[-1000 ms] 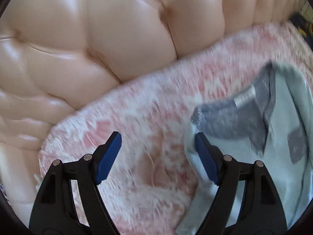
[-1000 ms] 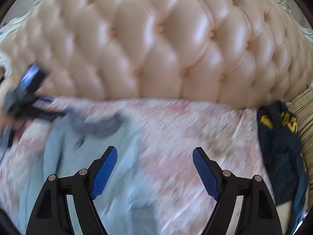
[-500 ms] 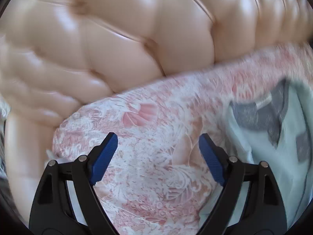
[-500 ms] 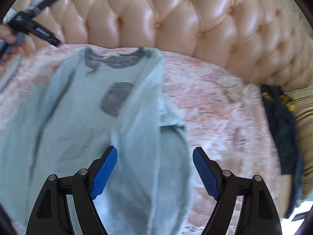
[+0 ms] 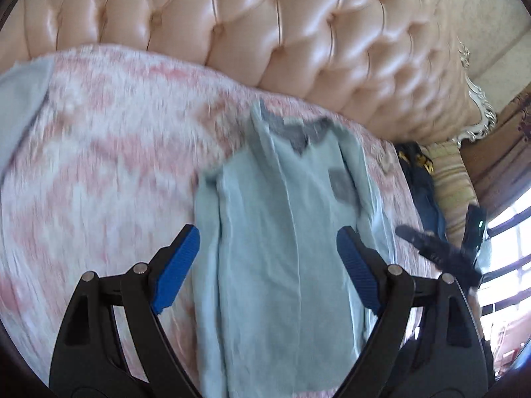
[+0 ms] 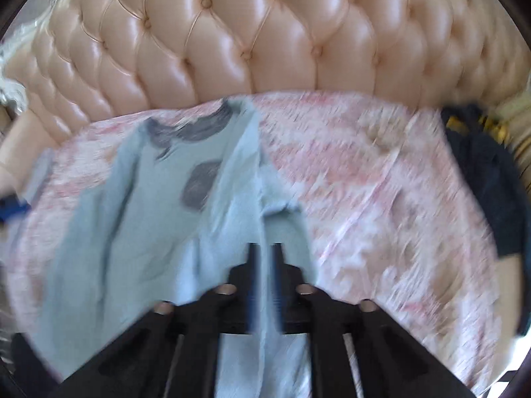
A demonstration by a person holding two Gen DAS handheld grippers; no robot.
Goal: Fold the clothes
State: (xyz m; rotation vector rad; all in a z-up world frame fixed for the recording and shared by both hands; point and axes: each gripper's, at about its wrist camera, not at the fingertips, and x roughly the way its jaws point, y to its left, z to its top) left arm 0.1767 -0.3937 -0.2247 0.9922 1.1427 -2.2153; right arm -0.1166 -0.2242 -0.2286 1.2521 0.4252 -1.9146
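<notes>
A light blue shirt [image 5: 285, 238] with a grey collar and a grey chest pocket lies lengthwise on the pink floral bedspread [image 5: 99, 172]. My left gripper [image 5: 268, 258] hovers over the shirt's lower body, open, with nothing between its blue pads. In the right wrist view the same shirt [image 6: 149, 205] spreads to the left, and my right gripper [image 6: 265, 265] is shut on a fold of its right side, the cloth running up between the fingers. The right gripper [image 5: 438, 252] also shows as a blurred dark shape at the right of the left wrist view.
A tufted beige headboard [image 6: 252, 39] runs along the back. A dark navy garment [image 6: 484, 179] with yellow print lies at the bed's right end, beside a striped pillow [image 5: 451, 179]. Another pale blue cloth [image 5: 20, 99] lies at the far left. A window [image 5: 507, 242] is at the right.
My right gripper has shut on the shirt's right side; it was open before. My left gripper has swung from the headboard corner to over the shirt, still open.
</notes>
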